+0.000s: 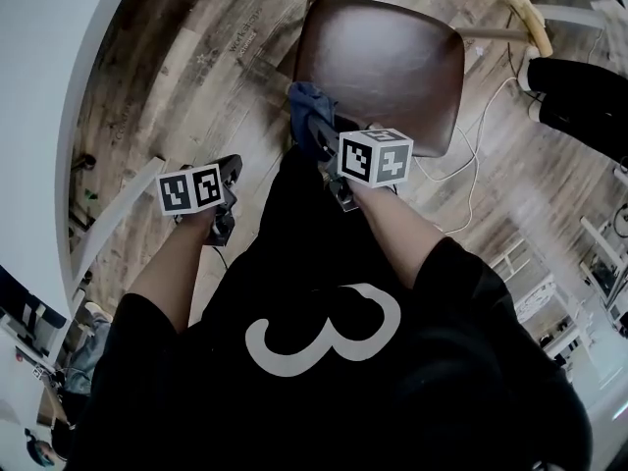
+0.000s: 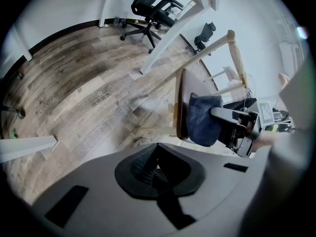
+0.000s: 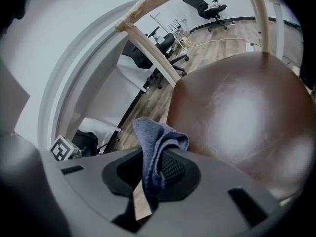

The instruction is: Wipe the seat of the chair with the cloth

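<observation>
The chair's glossy brown seat stands on the wood floor ahead of me, its pale wooden backrest on the far side. My right gripper is shut on a blue cloth, held at the seat's near-left edge. In the right gripper view the cloth bunches up out of the jaws, just short of the seat. My left gripper hangs left of the chair, apart from it, shut and with nothing in it. The left gripper view shows the cloth against the seat's edge.
A white cable trails over the floor right of the chair, and a black object lies further right. A white curved wall and a white beam border the left. A black office chair stands far off.
</observation>
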